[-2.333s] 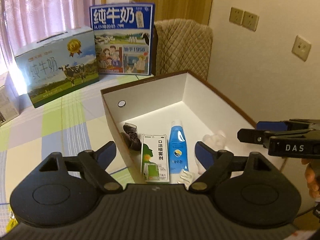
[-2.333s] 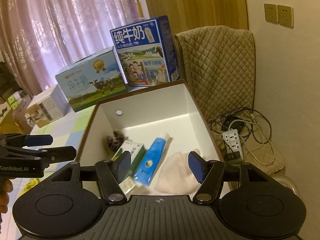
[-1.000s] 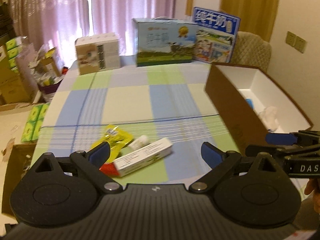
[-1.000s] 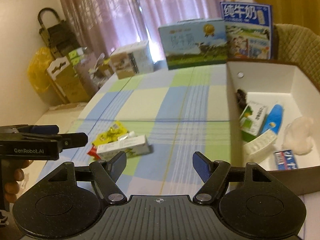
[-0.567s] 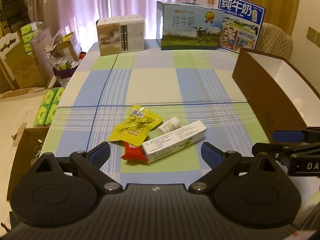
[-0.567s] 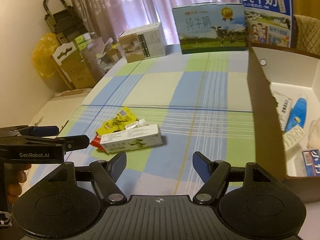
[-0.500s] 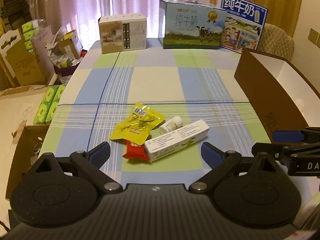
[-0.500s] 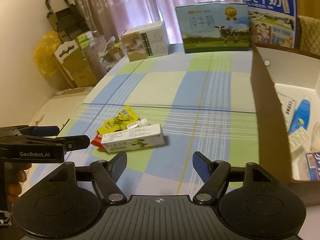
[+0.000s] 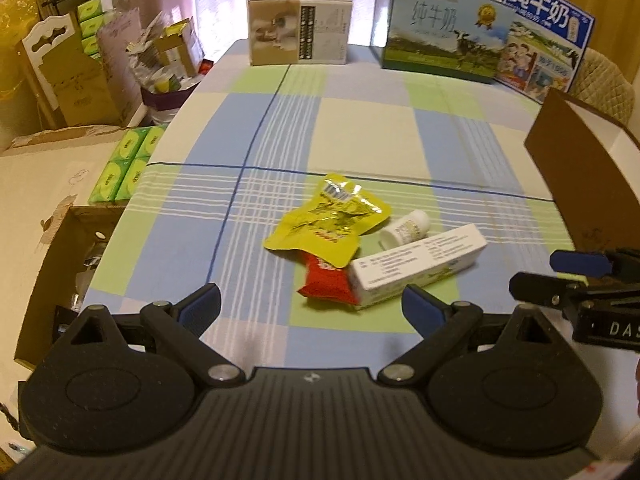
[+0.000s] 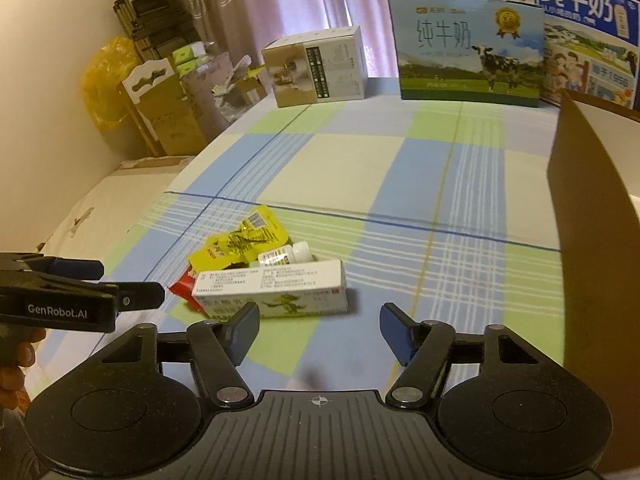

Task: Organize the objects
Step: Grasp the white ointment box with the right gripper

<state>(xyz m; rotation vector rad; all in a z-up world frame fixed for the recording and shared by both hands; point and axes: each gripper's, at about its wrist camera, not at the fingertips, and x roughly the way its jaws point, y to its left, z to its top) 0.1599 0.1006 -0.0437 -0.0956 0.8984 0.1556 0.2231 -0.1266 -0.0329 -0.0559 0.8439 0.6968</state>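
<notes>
Both grippers hang empty over the pile, left gripper (image 9: 310, 304) spread wide, right gripper (image 10: 318, 330) just narrowing toward the white carton (image 10: 270, 288), likely bound for the box (image 10: 592, 200) nearby.

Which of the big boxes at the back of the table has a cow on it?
The light blue and green milk box in the middle. The beige box on its left shows no cow, and the dark blue box on its right shows people.
</notes>
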